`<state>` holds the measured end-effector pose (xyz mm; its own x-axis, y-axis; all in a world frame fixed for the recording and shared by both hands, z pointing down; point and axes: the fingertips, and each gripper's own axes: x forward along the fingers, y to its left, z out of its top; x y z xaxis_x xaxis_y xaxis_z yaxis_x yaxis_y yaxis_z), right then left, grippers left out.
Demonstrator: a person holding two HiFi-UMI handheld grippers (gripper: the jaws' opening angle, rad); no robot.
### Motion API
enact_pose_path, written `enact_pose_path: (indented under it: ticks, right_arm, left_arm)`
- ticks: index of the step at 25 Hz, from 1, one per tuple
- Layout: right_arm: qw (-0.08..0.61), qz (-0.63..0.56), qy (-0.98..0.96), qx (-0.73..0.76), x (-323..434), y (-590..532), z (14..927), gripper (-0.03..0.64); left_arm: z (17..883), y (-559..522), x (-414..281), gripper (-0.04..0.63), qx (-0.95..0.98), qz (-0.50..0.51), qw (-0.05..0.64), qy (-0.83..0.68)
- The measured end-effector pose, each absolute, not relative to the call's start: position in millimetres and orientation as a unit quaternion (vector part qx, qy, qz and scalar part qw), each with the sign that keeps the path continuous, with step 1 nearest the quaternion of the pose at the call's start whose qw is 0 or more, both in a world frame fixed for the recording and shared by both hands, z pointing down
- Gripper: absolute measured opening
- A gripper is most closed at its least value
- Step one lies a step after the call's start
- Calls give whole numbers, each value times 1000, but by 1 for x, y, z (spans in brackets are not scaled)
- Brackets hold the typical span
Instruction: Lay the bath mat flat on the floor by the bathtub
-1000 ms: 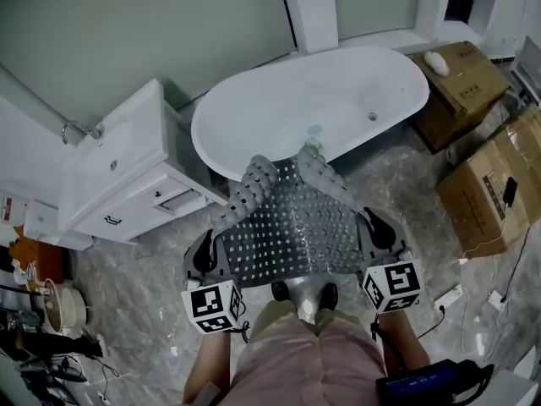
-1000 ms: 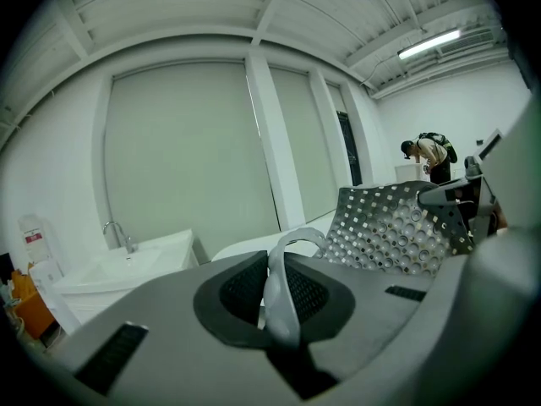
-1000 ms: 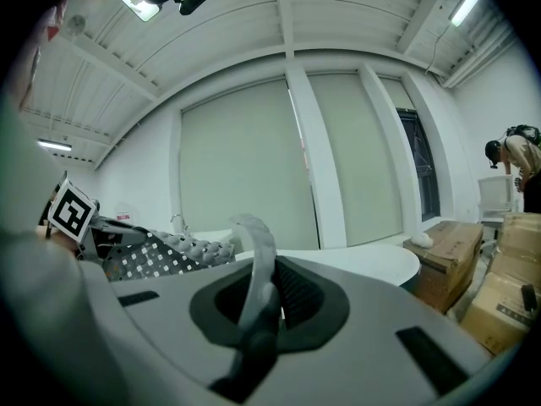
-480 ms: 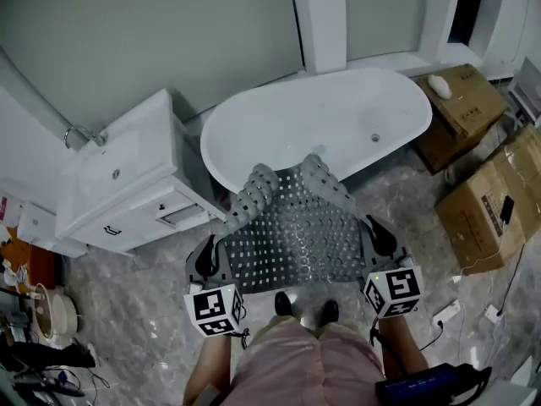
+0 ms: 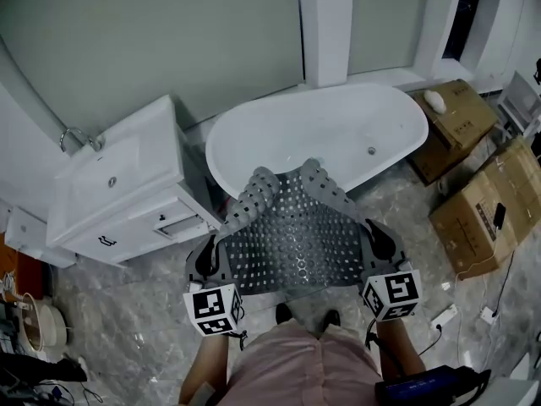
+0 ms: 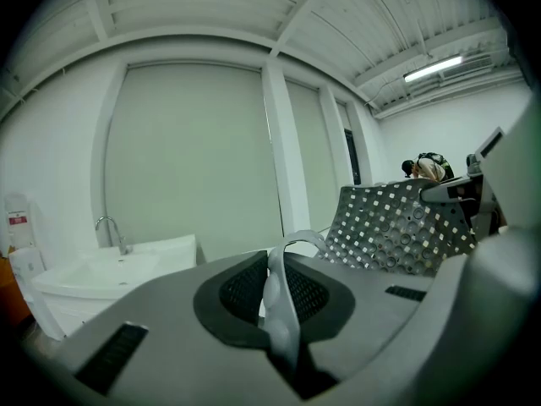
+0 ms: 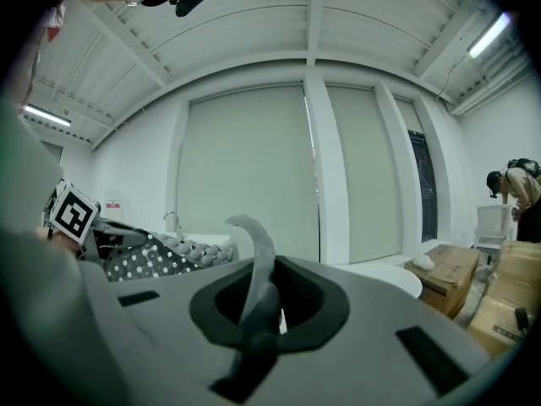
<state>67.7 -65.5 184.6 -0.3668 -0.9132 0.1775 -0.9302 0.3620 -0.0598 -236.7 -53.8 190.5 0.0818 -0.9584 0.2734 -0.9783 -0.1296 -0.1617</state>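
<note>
A grey perforated bath mat (image 5: 296,235) with round suction cups hangs stretched in the air between my two grippers, above the marble floor in front of the white bathtub (image 5: 321,129). Its far end curls up in two rolls near the tub rim. My left gripper (image 5: 207,259) is shut on the mat's near left corner, and a strip of the mat's edge (image 6: 283,311) is pinched in its jaws. My right gripper (image 5: 380,242) is shut on the near right corner, with a curled strip of the mat (image 7: 258,299) between its jaws.
A white vanity cabinet with a sink (image 5: 118,184) stands at the left, close to the tub. Cardboard boxes (image 5: 478,214) sit at the right, one (image 5: 448,108) by the tub's end. Cables and a power strip (image 5: 444,315) lie on the floor at lower right.
Both grippers have kept their hold on the mat. The view has drawn back slightly: the tub and vanity sit a little farther off, and the shoes lower in the frame.
</note>
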Motion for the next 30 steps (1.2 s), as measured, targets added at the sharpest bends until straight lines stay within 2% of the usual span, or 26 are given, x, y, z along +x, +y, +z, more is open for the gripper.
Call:
enact_pose_path:
  ticks: [8,16,30]
  right_arm:
    - [55,83,-812,575,82,-62,192,28]
    - [61,82,-803,588,65,-51,192,28]
    - [65,85,-805,583,82,-66,193,28]
  left_arm:
    - [193,-66,-218,40,749,167,31,-640]
    - [202,-56,-249,40,746,165,45,-643]
    - [204,-68,-234,40,741,167,52,-648]
